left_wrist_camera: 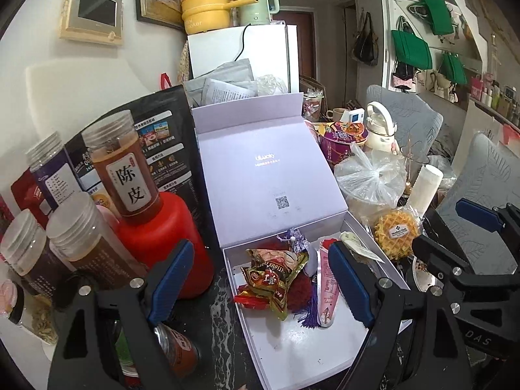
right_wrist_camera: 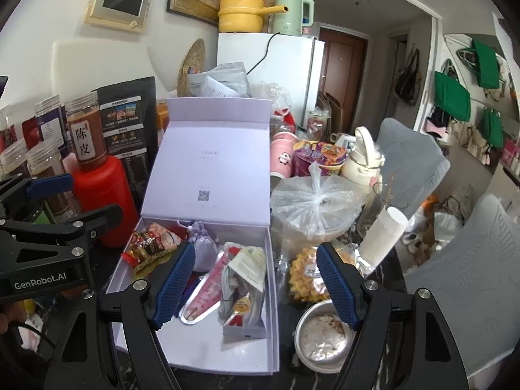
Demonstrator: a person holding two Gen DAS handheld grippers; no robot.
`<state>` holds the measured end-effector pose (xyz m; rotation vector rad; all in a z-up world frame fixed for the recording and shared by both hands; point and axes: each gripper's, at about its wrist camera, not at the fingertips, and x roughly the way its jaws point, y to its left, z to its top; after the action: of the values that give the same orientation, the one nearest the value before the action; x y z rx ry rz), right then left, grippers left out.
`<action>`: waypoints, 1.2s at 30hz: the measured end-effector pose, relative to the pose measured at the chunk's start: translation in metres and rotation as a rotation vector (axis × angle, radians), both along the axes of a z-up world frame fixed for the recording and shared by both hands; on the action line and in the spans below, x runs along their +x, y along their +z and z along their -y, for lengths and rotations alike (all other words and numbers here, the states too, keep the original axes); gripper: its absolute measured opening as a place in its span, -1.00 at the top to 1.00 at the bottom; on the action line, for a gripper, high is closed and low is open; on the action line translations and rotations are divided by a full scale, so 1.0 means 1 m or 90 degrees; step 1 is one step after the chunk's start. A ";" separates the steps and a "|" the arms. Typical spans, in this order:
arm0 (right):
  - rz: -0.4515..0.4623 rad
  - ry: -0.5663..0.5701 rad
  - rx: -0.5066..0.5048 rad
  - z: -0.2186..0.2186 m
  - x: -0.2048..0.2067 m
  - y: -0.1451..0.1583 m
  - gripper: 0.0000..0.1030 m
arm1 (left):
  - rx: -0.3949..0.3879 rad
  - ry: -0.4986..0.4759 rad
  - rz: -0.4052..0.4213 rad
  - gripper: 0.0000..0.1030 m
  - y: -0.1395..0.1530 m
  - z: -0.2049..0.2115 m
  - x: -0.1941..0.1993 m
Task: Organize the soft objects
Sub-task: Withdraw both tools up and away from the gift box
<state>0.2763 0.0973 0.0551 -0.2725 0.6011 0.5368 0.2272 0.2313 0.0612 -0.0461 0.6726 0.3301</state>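
Observation:
A white gift box [left_wrist_camera: 292, 351] [right_wrist_camera: 208, 347] stands open on the dark table, its lid upright behind. Inside lie a crinkled snack packet [left_wrist_camera: 276, 276] [right_wrist_camera: 149, 247], a lilac sachet [right_wrist_camera: 203, 250], a pink wrapped stick [right_wrist_camera: 203, 295], a purple tassel [left_wrist_camera: 310, 312] and a clear packet [right_wrist_camera: 243, 289]. My left gripper [left_wrist_camera: 263, 282] is open and empty over the box's near left part. My right gripper [right_wrist_camera: 256, 279] is open and empty over the box's right side. A bagged waffle [left_wrist_camera: 396, 232] [right_wrist_camera: 305, 279] lies right of the box.
Jars [left_wrist_camera: 122, 162] and a red bottle [left_wrist_camera: 169, 237] crowd the box's left side. A tied plastic bag over a bowl [right_wrist_camera: 313, 201], a paper roll [right_wrist_camera: 383, 234], a metal bowl [right_wrist_camera: 325, 334] and noodle cups [right_wrist_camera: 320, 159] stand to its right. A fridge [right_wrist_camera: 269, 74] is behind.

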 end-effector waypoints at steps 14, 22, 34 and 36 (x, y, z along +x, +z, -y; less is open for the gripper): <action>0.038 0.002 0.049 0.030 -0.065 0.042 -0.56 | 0.024 -0.006 0.076 -0.65 0.049 0.028 -0.077; 0.067 -0.014 0.064 0.054 -0.113 0.058 -0.64 | 0.033 -0.018 0.113 -0.73 0.063 0.049 -0.126; 0.070 -0.039 0.081 0.079 -0.163 0.048 -0.75 | 0.033 -0.019 0.128 -0.77 0.057 0.069 -0.181; 0.065 -0.046 0.086 0.084 -0.171 0.043 -0.76 | 0.034 -0.016 0.125 -0.84 0.053 0.072 -0.188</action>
<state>0.1058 0.0137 0.0984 -0.1492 0.4713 0.4890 0.0390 0.1593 0.1143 -0.0185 0.4691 0.3146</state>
